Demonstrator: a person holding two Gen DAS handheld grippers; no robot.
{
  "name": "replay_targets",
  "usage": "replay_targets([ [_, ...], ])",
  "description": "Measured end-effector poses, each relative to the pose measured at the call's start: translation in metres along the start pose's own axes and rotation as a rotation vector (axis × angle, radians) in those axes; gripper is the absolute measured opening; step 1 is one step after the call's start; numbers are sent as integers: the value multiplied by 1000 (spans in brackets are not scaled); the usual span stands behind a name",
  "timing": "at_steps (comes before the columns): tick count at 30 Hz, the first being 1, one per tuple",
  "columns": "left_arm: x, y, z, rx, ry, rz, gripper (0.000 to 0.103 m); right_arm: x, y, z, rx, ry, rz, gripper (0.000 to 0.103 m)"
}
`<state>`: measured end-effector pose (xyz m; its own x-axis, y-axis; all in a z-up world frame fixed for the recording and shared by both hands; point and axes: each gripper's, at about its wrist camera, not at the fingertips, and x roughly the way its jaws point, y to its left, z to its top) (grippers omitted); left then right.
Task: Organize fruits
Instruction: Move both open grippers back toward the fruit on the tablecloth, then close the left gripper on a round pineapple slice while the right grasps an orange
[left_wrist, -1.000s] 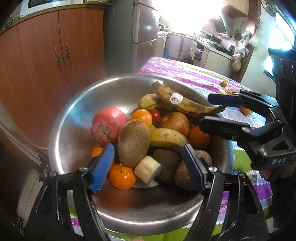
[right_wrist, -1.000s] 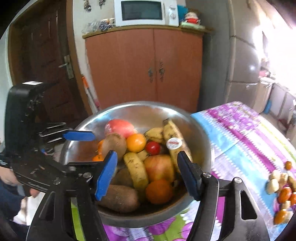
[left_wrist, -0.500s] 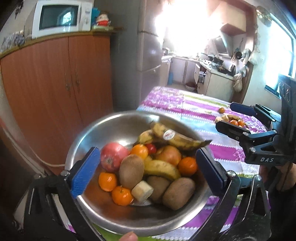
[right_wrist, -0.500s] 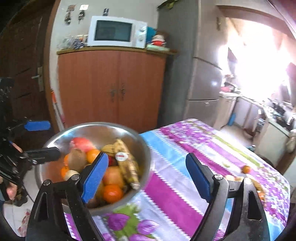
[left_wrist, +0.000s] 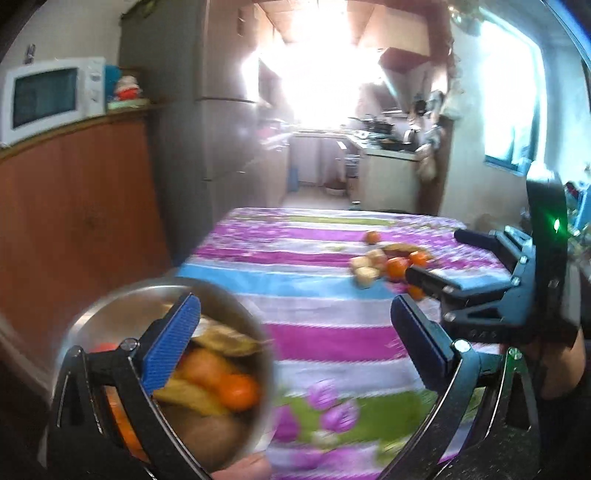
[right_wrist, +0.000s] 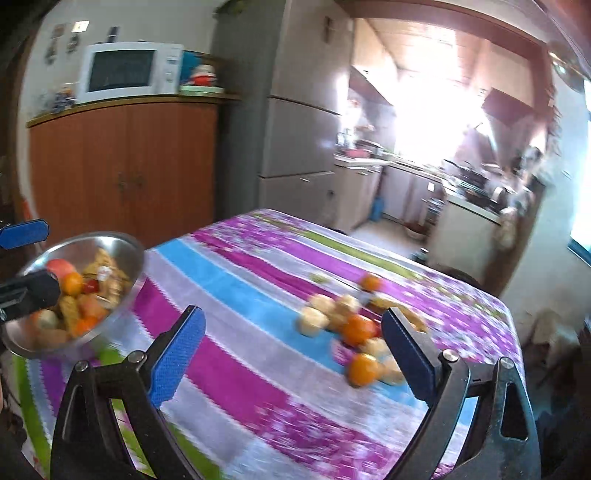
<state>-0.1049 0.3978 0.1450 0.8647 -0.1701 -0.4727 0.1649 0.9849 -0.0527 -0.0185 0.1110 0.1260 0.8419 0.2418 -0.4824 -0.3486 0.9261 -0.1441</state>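
Grippers level over table: left gripper (left_wrist: 295, 339) agape, right gripper (right_wrist: 291, 343) agape.

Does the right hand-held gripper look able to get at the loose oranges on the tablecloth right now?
Probably yes. The right hand-held gripper is open and empty, facing the oranges on the tablecloth, with nothing between them; the steel bowl sits off to the side.

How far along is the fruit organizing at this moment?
Mostly done: the steel bowl holds many fruits. In hand: nothing; the left gripper and right gripper both have open, empty jaws. Left: the scattered fruit cluster lying on the striped tablecloth.
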Motion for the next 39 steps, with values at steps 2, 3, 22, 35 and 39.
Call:
replay_targets([
  [2, 11, -8, 5, -21, 3, -41, 103, 0, -16, -7, 9, 16, -17, 97],
  [3, 19, -13, 7, -30, 5, -61, 103, -1, -26, -12, 21, 22, -21, 97],
  [22, 231, -67, -2, 64, 363, -137, 73, -2, -143, -66, 294, 39, -17, 97],
  [35, 252, -72, -7, 51, 386, -167, 38, 10, -146, -68, 311, 60, 90, 72],
  [39, 234, -61, -2, 11, 342, -165, 38, 18, -133, -59, 239, 78, 136, 71],
])
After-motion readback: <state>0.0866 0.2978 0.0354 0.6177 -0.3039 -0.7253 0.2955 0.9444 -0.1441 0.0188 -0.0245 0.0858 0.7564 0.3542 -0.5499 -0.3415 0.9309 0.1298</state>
